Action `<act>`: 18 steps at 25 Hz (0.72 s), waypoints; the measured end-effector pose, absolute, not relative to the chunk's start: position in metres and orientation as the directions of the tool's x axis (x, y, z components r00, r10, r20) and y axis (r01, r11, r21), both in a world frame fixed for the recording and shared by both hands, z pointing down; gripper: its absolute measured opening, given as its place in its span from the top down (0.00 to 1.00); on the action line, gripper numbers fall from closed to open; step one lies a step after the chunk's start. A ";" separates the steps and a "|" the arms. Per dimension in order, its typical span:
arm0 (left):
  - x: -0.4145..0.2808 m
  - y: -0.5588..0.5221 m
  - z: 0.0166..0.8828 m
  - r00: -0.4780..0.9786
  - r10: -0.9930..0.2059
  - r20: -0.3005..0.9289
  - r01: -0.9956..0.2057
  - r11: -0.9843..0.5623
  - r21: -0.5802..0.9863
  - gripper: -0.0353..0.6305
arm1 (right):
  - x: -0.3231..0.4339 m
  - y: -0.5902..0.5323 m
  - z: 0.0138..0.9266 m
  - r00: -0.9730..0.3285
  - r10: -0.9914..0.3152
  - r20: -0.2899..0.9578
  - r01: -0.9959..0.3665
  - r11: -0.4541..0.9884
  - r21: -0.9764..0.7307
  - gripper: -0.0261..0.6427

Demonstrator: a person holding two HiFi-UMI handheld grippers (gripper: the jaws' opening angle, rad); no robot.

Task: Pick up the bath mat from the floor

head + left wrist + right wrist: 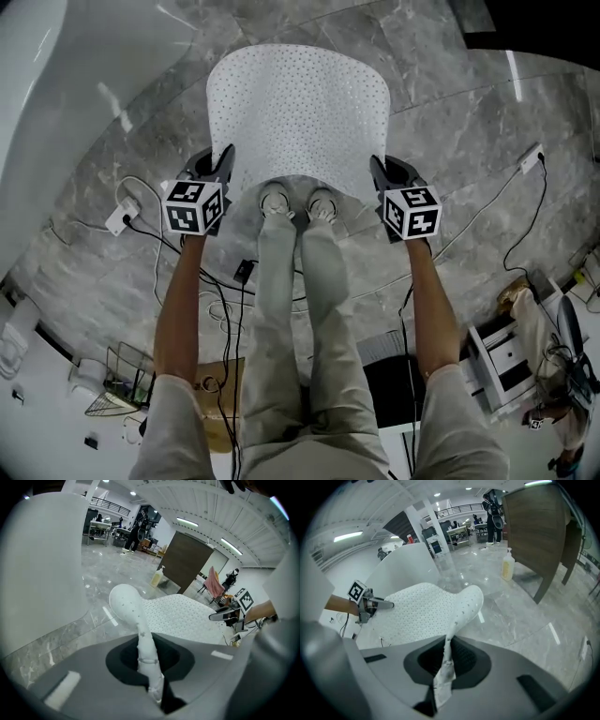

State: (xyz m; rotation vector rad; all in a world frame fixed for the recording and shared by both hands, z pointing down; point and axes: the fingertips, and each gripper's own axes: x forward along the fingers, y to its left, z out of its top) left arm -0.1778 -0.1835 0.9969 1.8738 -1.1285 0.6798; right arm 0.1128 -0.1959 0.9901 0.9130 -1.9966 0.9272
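Observation:
The white perforated bath mat [298, 117] hangs spread out above the grey marble floor, held up by its two near corners. My left gripper [223, 167] is shut on the mat's left corner, and my right gripper [377, 172] is shut on the right corner. In the left gripper view the mat's edge [148, 660] is pinched between the jaws and the sheet [187, 616] stretches away to the right. In the right gripper view the pinched edge [445, 667] runs up into the sheet [422, 613], with the left gripper [377, 604] beyond it.
The person's shoes [298, 205] stand just under the mat's near edge. Cables and a power strip [122, 220] lie on the floor to the left. A white tub wall [37, 103] curves along the left. A soap bottle [507, 564] and a wooden panel [539, 531] stand beyond.

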 end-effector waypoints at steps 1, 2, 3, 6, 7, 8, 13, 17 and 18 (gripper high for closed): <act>-0.177 -0.183 0.988 0.450 -0.452 0.770 -0.892 -0.258 0.370 0.90 | 0.112 -0.195 0.981 -0.474 -0.293 0.830 -0.822 0.484 -0.299 0.92; -0.176 -0.182 0.978 0.450 -0.459 0.766 -0.893 -0.261 0.368 0.90 | 0.112 -0.195 0.971 -0.476 -0.301 0.827 -0.823 0.483 -0.298 0.92; -0.175 -0.182 0.969 0.450 -0.466 0.762 -0.892 -0.265 0.365 0.90 | 0.112 -0.195 0.962 -0.477 -0.309 0.823 -0.825 0.481 -0.297 0.92; -0.172 -0.185 0.943 0.449 -0.487 0.749 -0.893 -0.272 0.359 0.90 | 0.110 -0.197 0.935 -0.483 -0.339 0.807 -0.828 0.476 -0.296 0.92; -0.171 -0.185 0.935 0.448 -0.494 0.745 -0.894 -0.271 0.358 0.90 | 0.110 -0.197 0.926 -0.485 -0.348 0.802 -0.830 0.474 -0.296 0.92; -0.170 -0.186 0.927 0.446 -0.501 0.741 -0.895 -0.268 0.357 0.90 | 0.109 -0.198 0.918 -0.486 -0.357 0.798 -0.831 0.472 -0.295 0.92; -0.162 -0.187 0.881 0.440 -0.526 0.727 -0.898 -0.265 0.352 0.90 | 0.111 -0.197 0.875 -0.489 -0.391 0.780 -0.836 0.465 -0.292 0.92; -0.157 -0.189 0.841 0.442 -0.539 0.717 -0.897 -0.288 0.336 0.90 | 0.113 -0.202 0.834 -0.482 -0.429 0.764 -0.843 0.463 -0.272 0.92; -0.155 -0.190 0.831 0.443 -0.543 0.713 -0.896 -0.294 0.333 0.90 | 0.114 -0.203 0.823 -0.479 -0.440 0.760 -0.845 0.466 -0.263 0.92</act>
